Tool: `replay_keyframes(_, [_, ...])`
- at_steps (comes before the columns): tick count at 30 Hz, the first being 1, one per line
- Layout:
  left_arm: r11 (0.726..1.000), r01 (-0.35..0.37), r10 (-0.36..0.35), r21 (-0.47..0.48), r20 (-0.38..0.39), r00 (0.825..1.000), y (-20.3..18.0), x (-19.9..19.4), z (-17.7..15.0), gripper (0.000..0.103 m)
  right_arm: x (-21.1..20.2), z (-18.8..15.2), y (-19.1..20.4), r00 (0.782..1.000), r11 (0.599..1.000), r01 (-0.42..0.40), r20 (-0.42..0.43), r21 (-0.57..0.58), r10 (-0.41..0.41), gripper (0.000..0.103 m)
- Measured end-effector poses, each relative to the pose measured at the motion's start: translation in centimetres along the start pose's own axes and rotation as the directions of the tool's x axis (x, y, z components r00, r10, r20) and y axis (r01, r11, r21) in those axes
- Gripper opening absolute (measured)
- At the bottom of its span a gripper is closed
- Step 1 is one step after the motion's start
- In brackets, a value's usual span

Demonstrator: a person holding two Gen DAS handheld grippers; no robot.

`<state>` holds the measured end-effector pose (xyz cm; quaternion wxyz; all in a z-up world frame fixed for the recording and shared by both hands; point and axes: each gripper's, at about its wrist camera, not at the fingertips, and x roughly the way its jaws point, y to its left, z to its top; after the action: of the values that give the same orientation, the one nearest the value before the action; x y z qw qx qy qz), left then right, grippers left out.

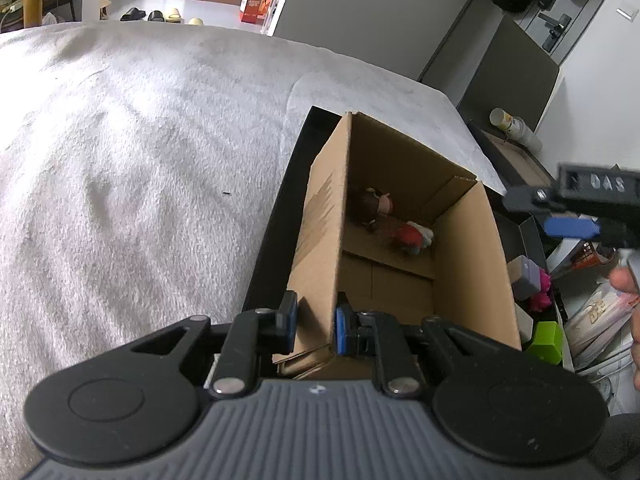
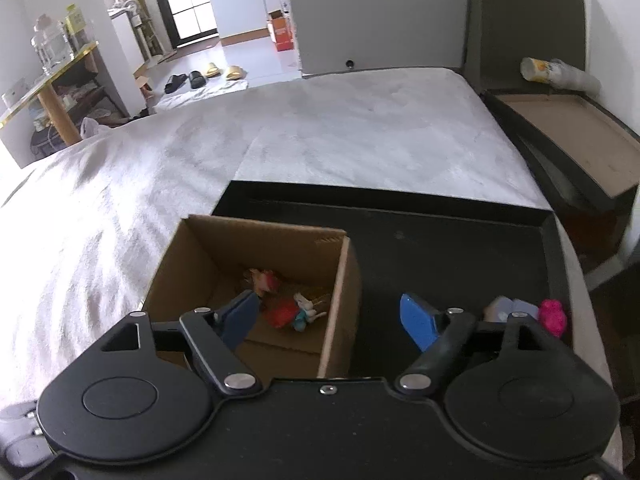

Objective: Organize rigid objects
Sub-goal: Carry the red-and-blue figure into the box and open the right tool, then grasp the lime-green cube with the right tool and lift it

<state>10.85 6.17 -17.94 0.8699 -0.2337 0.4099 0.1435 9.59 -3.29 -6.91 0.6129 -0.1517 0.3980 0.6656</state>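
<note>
A brown cardboard box (image 1: 464,248) stands open-topped in a black tray (image 1: 280,216) on the bed. My left gripper (image 1: 316,324) is shut on the box's near wall, one pad outside and one inside. On the box floor lie a brown-haired figurine (image 1: 374,204) and a red toy (image 1: 412,236). My right gripper (image 2: 329,320) is open with nothing in its pads. Its left finger hangs over the box (image 2: 256,232) and its right finger over the tray (image 2: 440,248). The red toy (image 2: 286,312) and the figurine (image 2: 262,280) show below it. A blue pad (image 1: 572,228) of the right gripper shows at the right edge of the left wrist view.
Beside the box in the tray lie a lavender block (image 1: 526,276), a pink toy (image 1: 542,292) and a green block (image 1: 546,340). A white blanket (image 2: 340,132) covers the bed. A bedside cabinet (image 2: 568,128) with a cup (image 2: 538,68) on it stands to the right.
</note>
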Motion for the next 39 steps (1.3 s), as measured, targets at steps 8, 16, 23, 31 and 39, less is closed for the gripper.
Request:
replay_keyframes(8, [1.0, -0.001, 0.001, -0.004, -0.001, 1.0, 0.2, 0.0, 0.0, 0.018, -1.5, -1.7, -3.0, 0.999, 0.998, 0.05, -0.021, 0.024, -0.049, 0.078])
replay_keyframes(16, [1.0, -0.003, 0.003, -0.005, -0.003, 1.0, 0.2, 0.0, 0.0, 0.018, -2.0, -3.0, -6.9, 0.993, 0.991, 0.114, -0.04, 0.063, -0.112, 0.078])
replay_keyframes(23, [1.0, -0.004, 0.004, -0.007, -0.003, 1.0, 0.2, 0.0, 0.0, 0.018, -1.5, -4.5, -9.2, 0.983, 0.979, 0.175, -0.083, 0.101, -0.167, 0.077])
replay_keyframes(31, [1.0, -0.006, 0.006, -0.004, -0.004, 1.0, 0.0, 0.0, -0.1, 0.018, 0.3, -6.9, -13.6, 0.962, 0.932, 0.254, -0.163, 0.258, -0.217, 0.051])
replay_keyframes(39, [1.0, -0.006, 0.006, -0.011, -0.007, 1.0, 0.0, 0.0, -0.1, 0.018, 1.1, -8.5, -15.4, 0.949, 0.898, 0.296, -0.209, 0.327, -0.236, 0.05])
